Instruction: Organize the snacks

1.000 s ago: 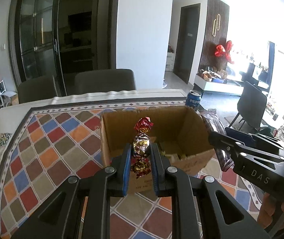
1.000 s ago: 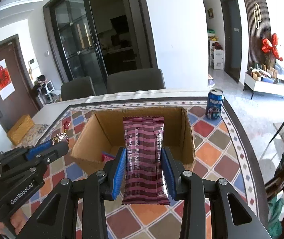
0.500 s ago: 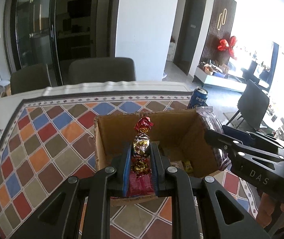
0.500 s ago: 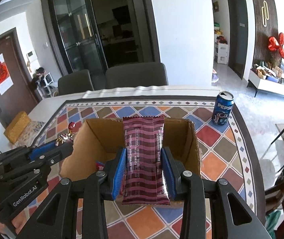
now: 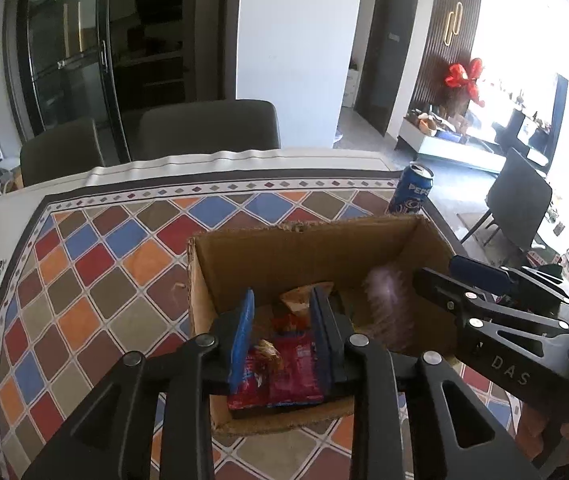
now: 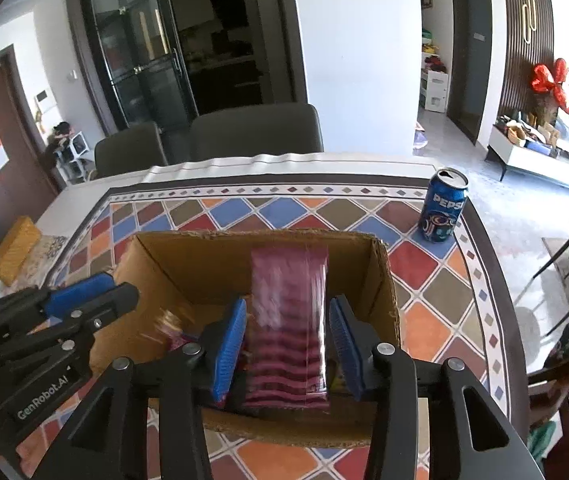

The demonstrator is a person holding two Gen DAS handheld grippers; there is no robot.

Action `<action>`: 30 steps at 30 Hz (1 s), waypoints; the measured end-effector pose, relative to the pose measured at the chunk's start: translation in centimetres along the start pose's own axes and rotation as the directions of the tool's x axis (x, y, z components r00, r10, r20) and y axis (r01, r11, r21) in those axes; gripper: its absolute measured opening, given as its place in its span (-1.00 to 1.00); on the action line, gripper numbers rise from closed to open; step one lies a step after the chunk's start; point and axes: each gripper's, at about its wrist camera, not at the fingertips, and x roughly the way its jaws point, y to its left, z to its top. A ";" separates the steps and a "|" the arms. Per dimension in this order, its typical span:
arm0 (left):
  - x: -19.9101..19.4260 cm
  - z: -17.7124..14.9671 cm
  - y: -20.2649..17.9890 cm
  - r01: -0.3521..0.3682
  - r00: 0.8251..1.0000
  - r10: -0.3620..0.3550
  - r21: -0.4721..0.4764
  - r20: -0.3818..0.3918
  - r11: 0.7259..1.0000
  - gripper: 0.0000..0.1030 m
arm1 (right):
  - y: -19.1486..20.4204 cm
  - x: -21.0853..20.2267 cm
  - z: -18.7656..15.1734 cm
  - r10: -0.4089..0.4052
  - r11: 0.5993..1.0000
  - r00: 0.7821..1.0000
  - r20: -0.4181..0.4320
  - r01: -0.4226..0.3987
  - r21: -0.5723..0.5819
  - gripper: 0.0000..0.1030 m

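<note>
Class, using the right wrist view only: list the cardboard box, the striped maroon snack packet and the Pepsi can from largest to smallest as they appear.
1. cardboard box
2. striped maroon snack packet, though it is blurred and near the camera, which enlarges it
3. Pepsi can

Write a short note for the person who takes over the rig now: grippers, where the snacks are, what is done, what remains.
Left gripper: jaws opening over the cardboard box, nothing between the pads; the foil candy lies in the box on a red packet.
Right gripper: jaws opening, pads clear of the striped maroon packet, which is blurred, dropping into the box.
Done: both snacks released.
Left: withdraw both grippers. No other loose snacks in view; a Pepsi can stands beside the box.
</note>
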 end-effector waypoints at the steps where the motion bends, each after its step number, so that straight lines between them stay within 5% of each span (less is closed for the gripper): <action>1: -0.1 -0.2 0.0 -0.003 1.000 0.003 0.001 0.000 1.000 -0.44 | 0.0 -0.1 -0.2 -0.001 1.000 1.000 -0.004 0.001 -0.001 -0.14; 12: -4.3 -3.0 -0.3 -0.016 0.998 0.016 0.004 0.068 1.000 -0.42 | 0.1 -3.7 -2.6 0.006 1.000 0.999 0.040 -0.006 -0.004 -0.12; 20: -8.5 -5.4 -1.3 -0.057 0.986 0.056 0.005 0.158 0.998 -0.09 | 0.2 -7.6 -4.7 0.021 1.000 0.996 0.092 -0.021 0.001 -0.12; 30: -13.0 -8.3 -2.4 -0.119 0.967 0.112 0.016 0.231 0.993 0.28 | 0.2 -12.0 -8.0 -0.026 1.000 0.981 0.191 0.027 -0.001 0.30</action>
